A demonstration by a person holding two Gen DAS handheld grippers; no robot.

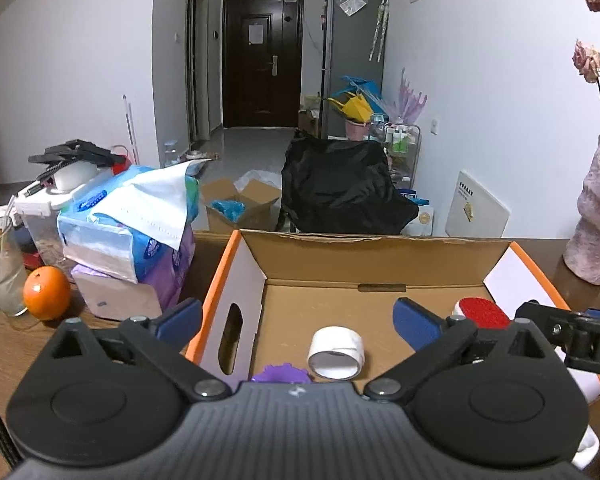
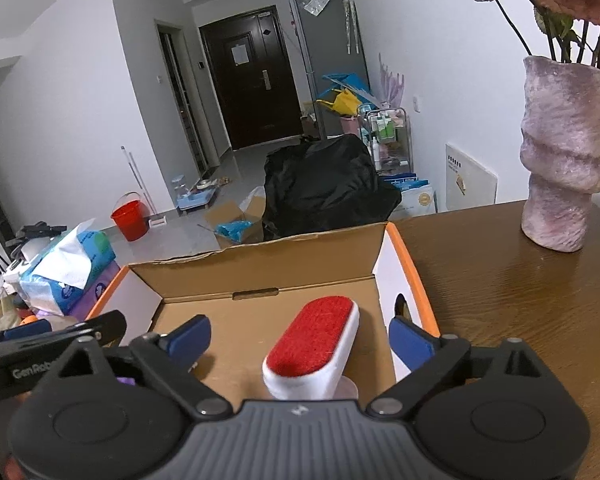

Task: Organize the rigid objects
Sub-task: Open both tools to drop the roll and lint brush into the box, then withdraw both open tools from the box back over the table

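Both our claws gape empty over the cardboard box (image 2: 268, 272): the lint brush (image 2: 314, 344) lies between our right claw's (image 2: 300, 334) fingers, long axis pointing away; tape roll (image 1: 336, 354) sits under our left claw (image 1: 298, 322).

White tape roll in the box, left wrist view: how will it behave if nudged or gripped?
The white tape roll stands on its curved edge on the cardboard box floor, so a sideways nudge would probably send it rolling or tip it flat. It looks like a hollow ring, so likely light. Its wall seems stiff enough to grip, though a hard squeeze might oval it.
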